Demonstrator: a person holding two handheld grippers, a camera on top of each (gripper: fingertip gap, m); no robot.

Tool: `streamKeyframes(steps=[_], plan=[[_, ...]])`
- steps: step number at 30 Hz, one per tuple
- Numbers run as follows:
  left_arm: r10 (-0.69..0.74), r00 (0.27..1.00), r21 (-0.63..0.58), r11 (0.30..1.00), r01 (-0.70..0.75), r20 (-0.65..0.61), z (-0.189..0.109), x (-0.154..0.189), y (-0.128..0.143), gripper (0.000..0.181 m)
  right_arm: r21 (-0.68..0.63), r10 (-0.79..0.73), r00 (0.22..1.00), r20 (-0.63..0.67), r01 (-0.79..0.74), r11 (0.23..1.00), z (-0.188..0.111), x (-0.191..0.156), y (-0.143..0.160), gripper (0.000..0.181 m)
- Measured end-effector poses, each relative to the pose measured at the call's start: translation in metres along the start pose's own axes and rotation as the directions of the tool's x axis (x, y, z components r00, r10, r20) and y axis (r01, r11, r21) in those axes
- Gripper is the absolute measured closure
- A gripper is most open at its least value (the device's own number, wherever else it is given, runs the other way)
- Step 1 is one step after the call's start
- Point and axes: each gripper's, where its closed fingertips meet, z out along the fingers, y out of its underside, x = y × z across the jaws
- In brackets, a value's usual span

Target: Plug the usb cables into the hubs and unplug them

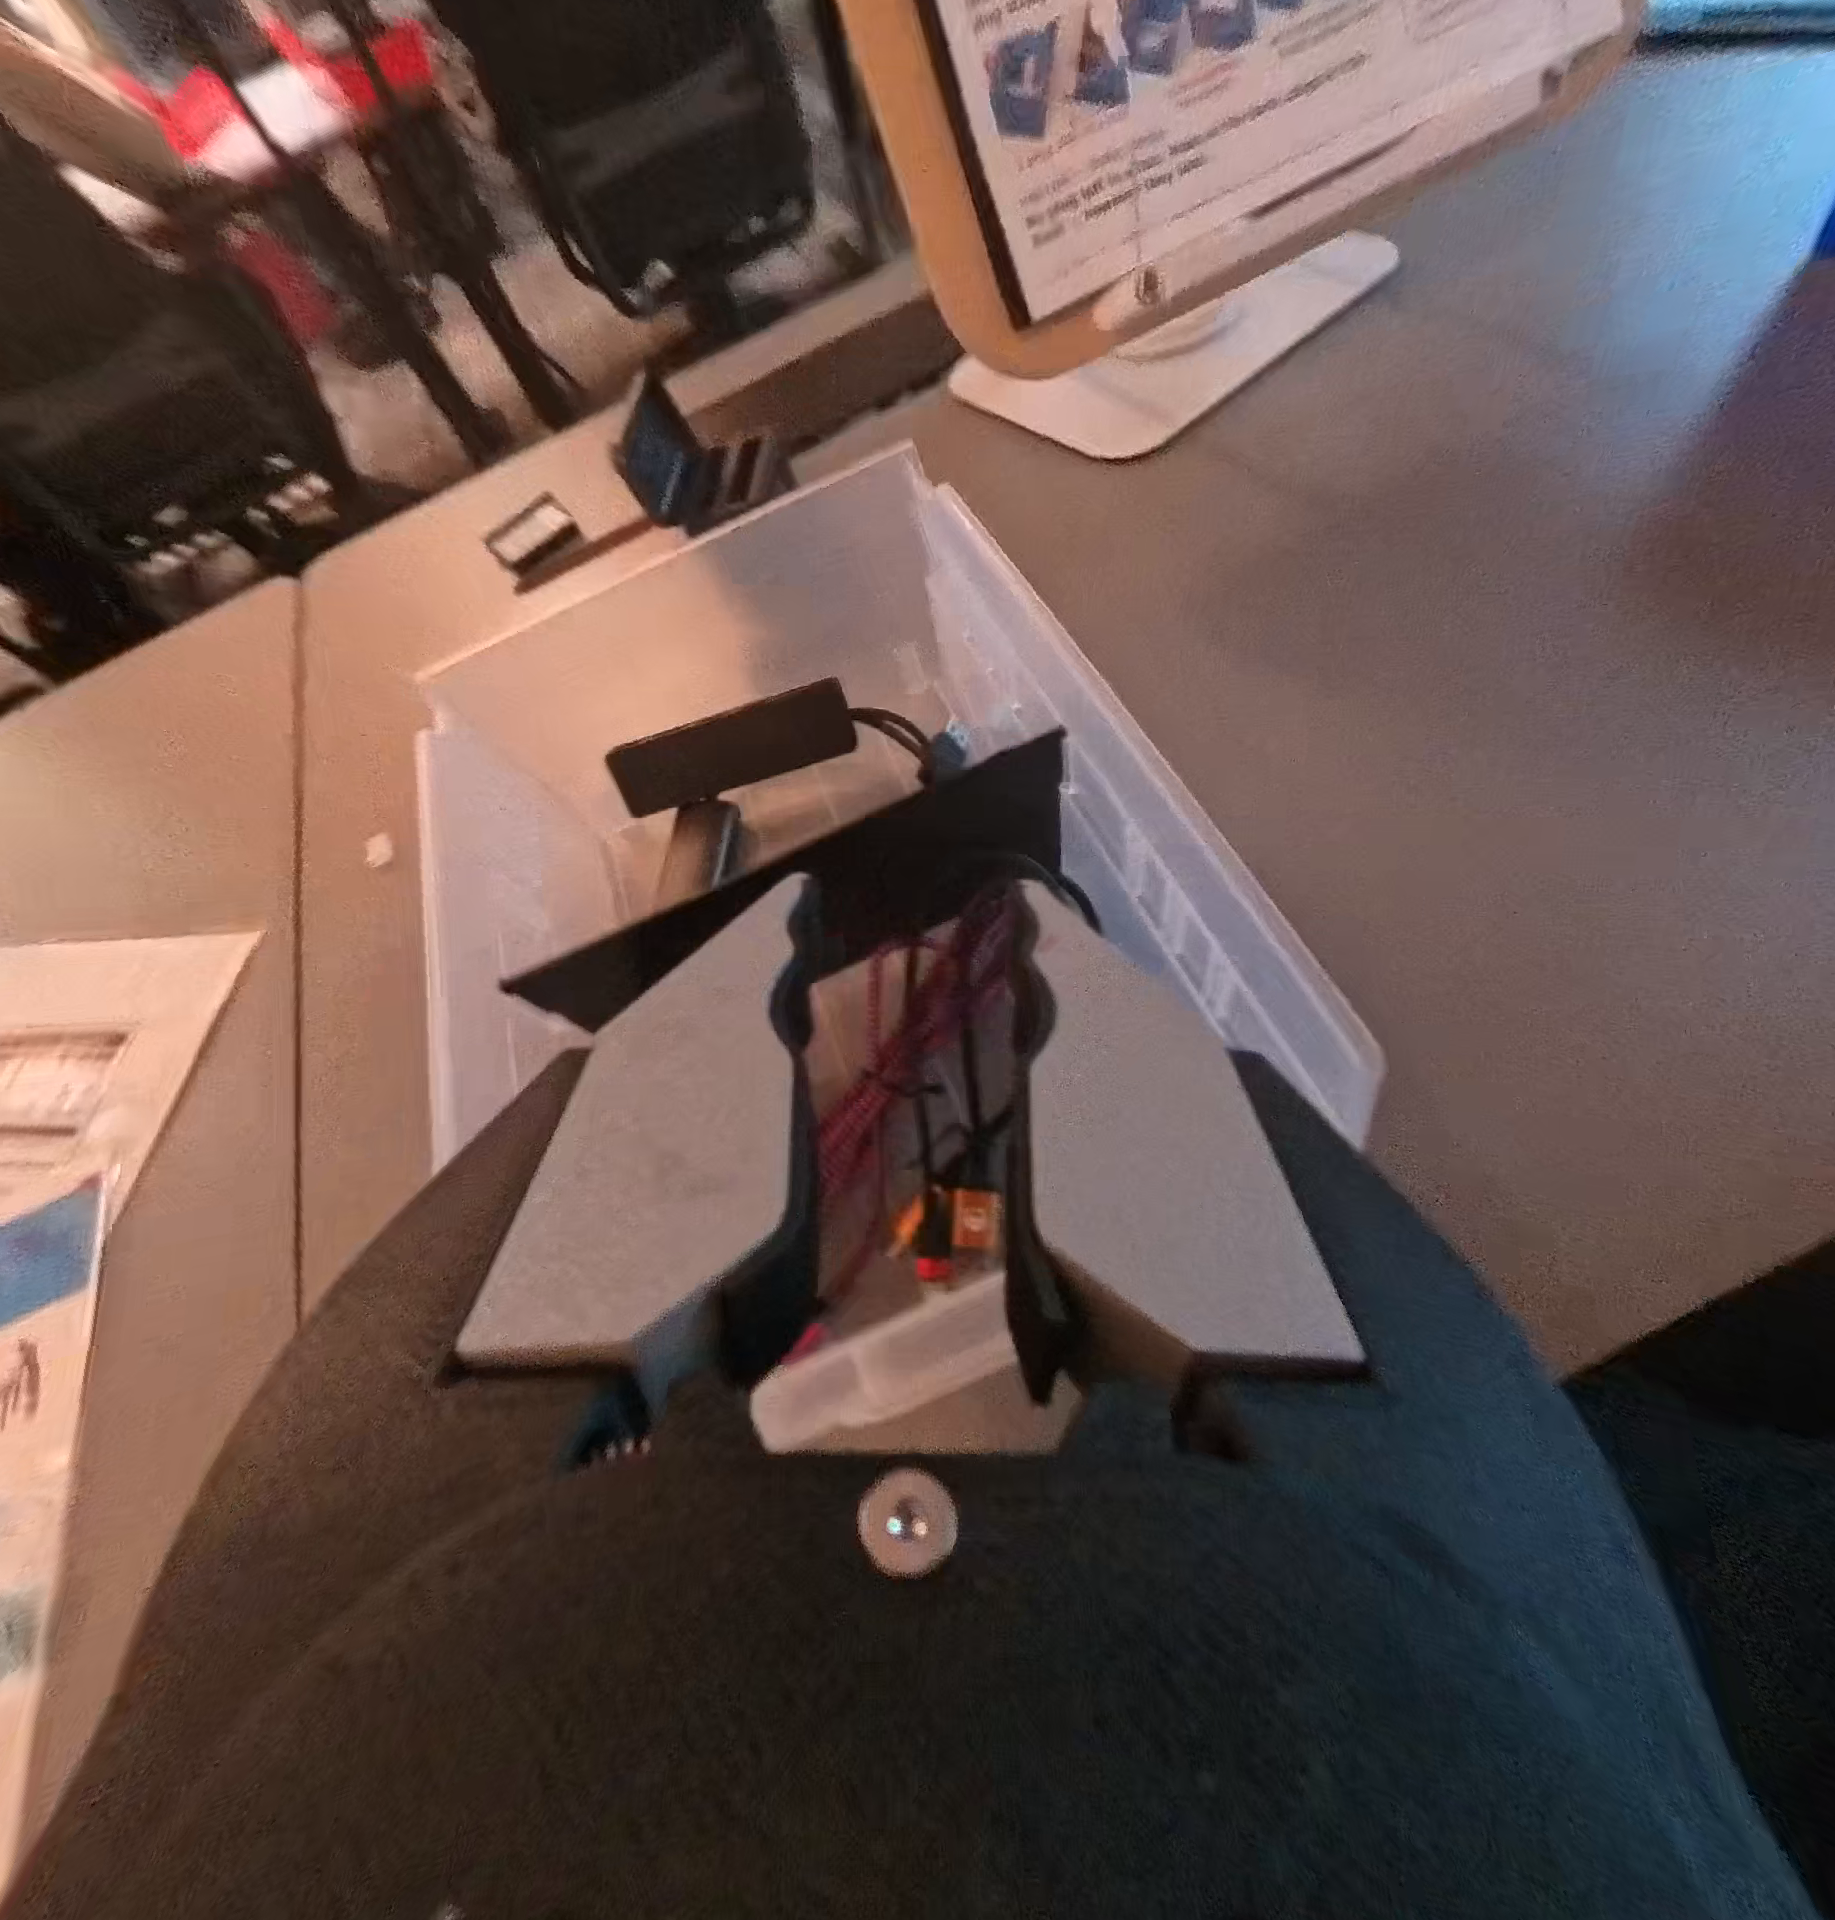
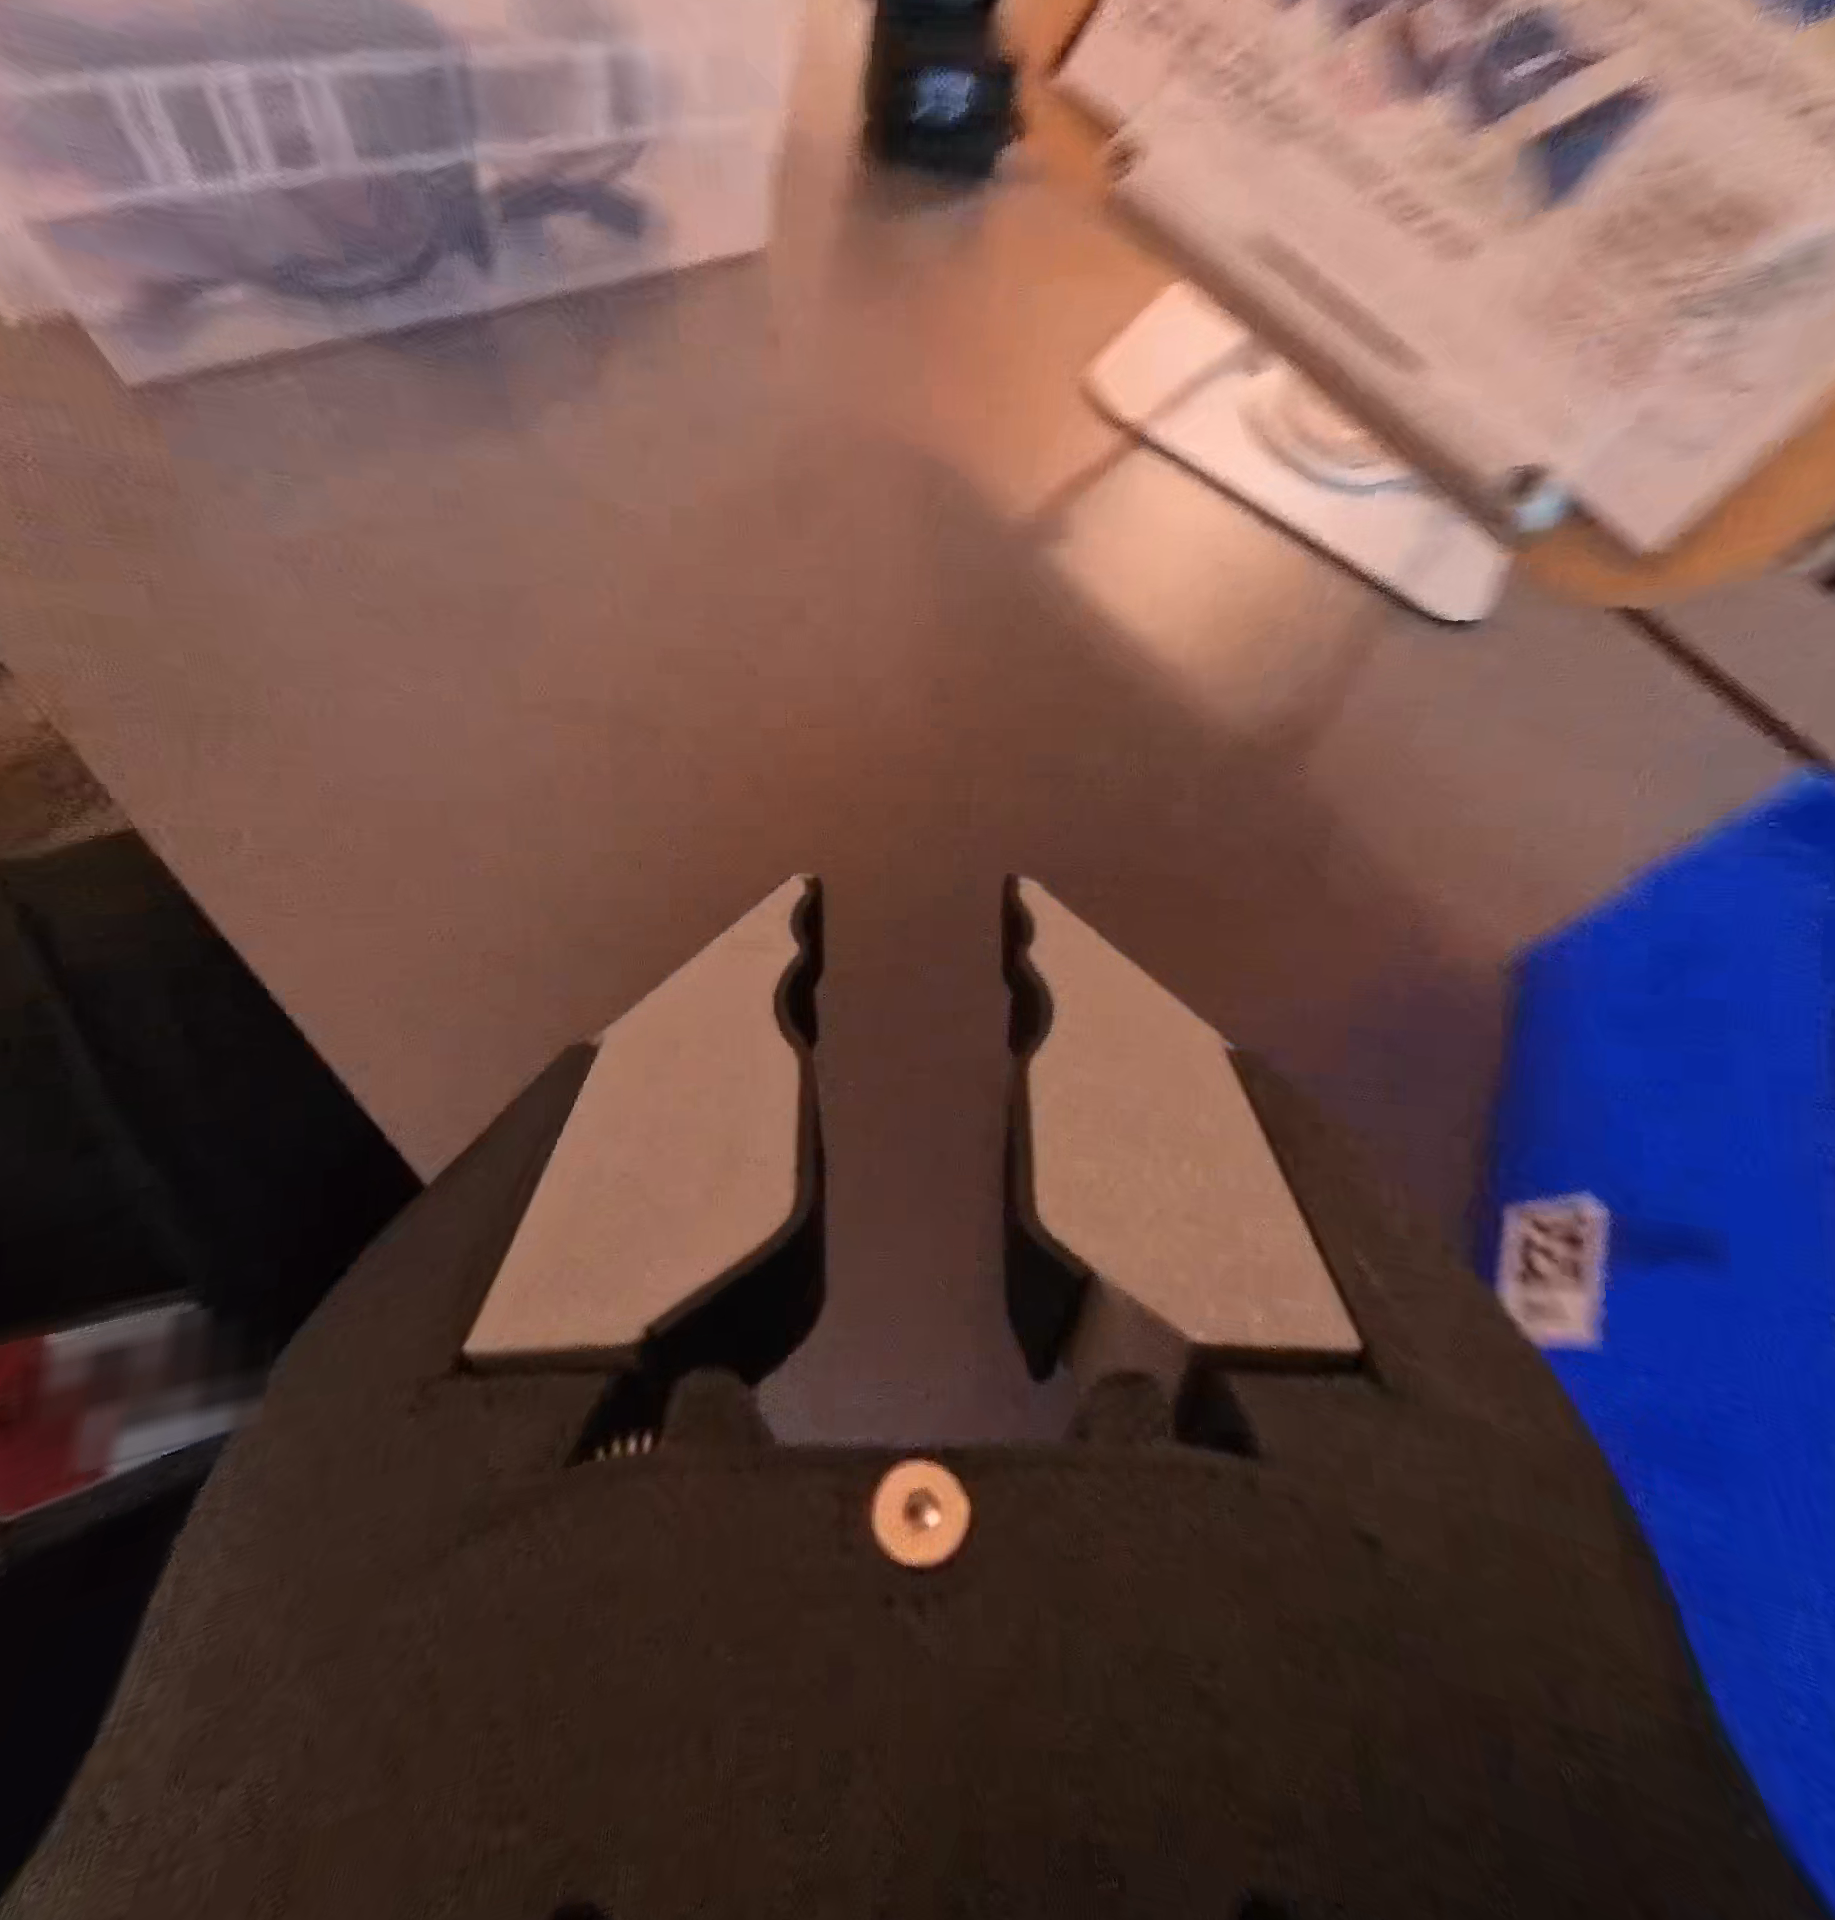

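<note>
Left gripper (image 1: 913,914) fingers clenched on black flat plate (image 1: 788,883) over clear bin (image 1: 1152,831) of cables; right gripper (image 2: 911,904) fingers released above bare bench (image 2: 684,623).

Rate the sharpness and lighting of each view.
Left wrist view: clear bin and black hub fairly sharp, edges smeared, warm light. Right wrist view: heavy motion blur on the framed sign; only the right gripper is crisp.

An office: grey desks (image 1: 1412,727), a monitor (image 1: 1204,156), dark chairs (image 1: 674,156) behind.
</note>
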Motion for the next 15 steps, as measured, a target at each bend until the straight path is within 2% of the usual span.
streamKeyframes(steps=[1, 2, 5, 9, 10, 13, 15], plan=[[0.011, 0.999, -0.026, 1.000, -0.012, -0.038, 0.007, -0.008, -0.008, 0.140, -0.028, -0.018, 0.999, 0.040, 0.019, 0.999, 0.020, -0.007, 0.001, 0.148], [0.040, 0.998, -0.031, 0.999, -0.041, -0.044, 0.016, -0.019, -0.018, 0.140, -0.045, -0.032, 0.997, 0.071, 0.035, 0.998, 0.038, -0.012, 0.000, 0.149], [0.187, 0.978, -0.093, 0.976, -0.195, -0.091, 0.059, -0.044, -0.032, 0.151, -0.043, -0.044, 0.975, 0.217, 0.055, 0.998, 0.088, -0.026, -0.014, 0.154], [0.305, 0.928, -0.285, 0.889, -0.358, -0.215, 0.128, -0.058, -0.006, 0.140, -0.057, -0.069, 0.964, 0.255, 0.086, 0.995, 0.148, -0.010, -0.027, 0.154], [0.349, 0.908, -0.300, 0.862, -0.408, -0.233, 0.143, -0.058, -0.002, 0.143, -0.054, -0.077, 0.959, 0.272, 0.095, 0.994, 0.159, -0.009, -0.029, 0.155], [0.505, 0.799, -0.231, 0.777, -0.585, -0.325, 0.178, -0.040, 0.006, 0.150, -0.038, -0.097, 0.929, 0.358, 0.119, 0.992, 0.182, -0.020, -0.024, 0.156], [0.577, 0.736, -0.255, 0.697, -0.670, -0.355, 0.198, -0.037, 0.019, 0.132, -0.064, -0.110, 0.908, 0.404, 0.148, 0.987, 0.187, -0.026, -0.014, 0.155]])
